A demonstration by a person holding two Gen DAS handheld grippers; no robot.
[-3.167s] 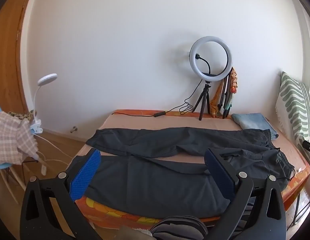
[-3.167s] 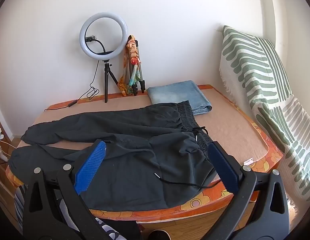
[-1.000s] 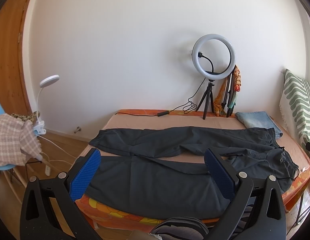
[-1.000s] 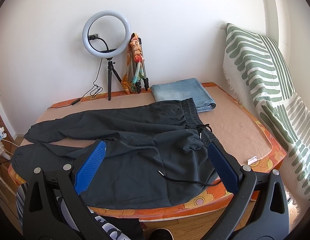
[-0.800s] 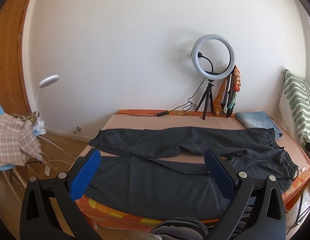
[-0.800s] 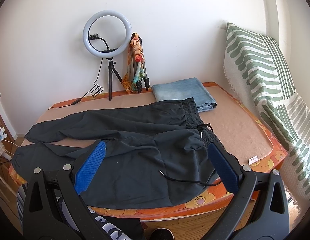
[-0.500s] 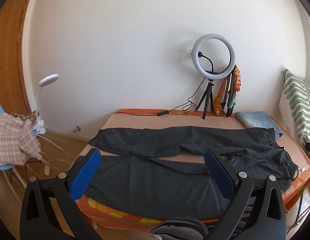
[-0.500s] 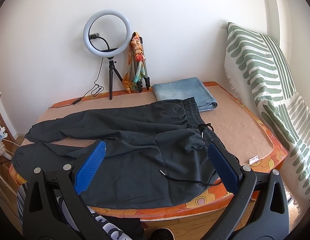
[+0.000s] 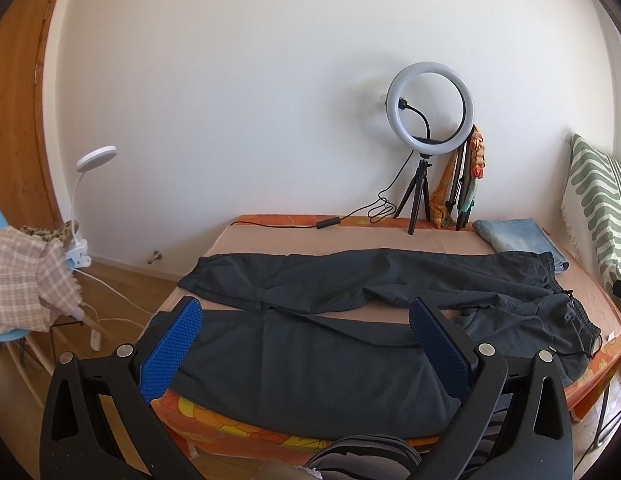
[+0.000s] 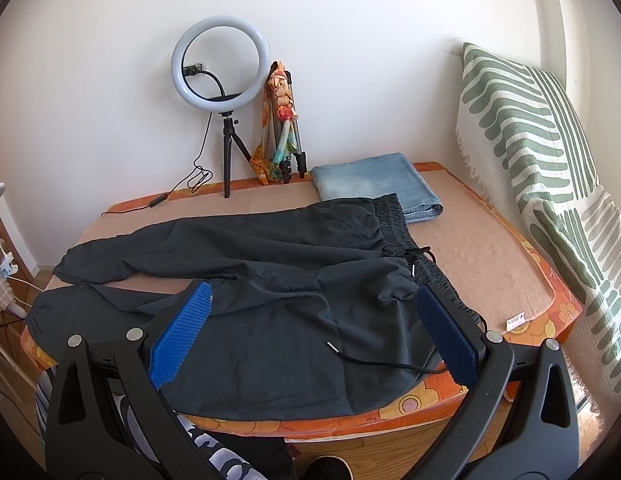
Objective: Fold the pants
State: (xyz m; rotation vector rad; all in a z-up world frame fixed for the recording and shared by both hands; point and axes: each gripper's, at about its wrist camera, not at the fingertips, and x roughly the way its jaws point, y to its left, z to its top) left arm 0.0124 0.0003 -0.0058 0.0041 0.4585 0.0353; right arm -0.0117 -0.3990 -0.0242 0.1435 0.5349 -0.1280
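Dark grey pants (image 9: 350, 292) (image 10: 270, 272) lie spread flat on the table, legs apart and pointing left, elastic waistband (image 10: 406, 240) at the right with a black drawstring (image 10: 374, 360) trailing near the front edge. The near leg hangs slightly over the table's front. My left gripper (image 9: 302, 316) hovers open in front of the near leg, holding nothing. My right gripper (image 10: 314, 300) hovers open over the hip area near the front edge, also holding nothing. Both have blue pads (image 9: 170, 352) (image 10: 182, 332).
Folded light-blue jeans (image 10: 374, 184) lie at the back right of the orange-edged table (image 10: 510, 264). A ring light on a tripod (image 10: 222, 80) and a second tripod with a scarf (image 10: 282, 120) stand by the wall. A green-striped cushion (image 10: 530, 160) is at right; a chair with cloth (image 9: 26, 280) at left.
Both grippers have drifted back slightly from the table over the last seconds and stay open. The pants have not moved.
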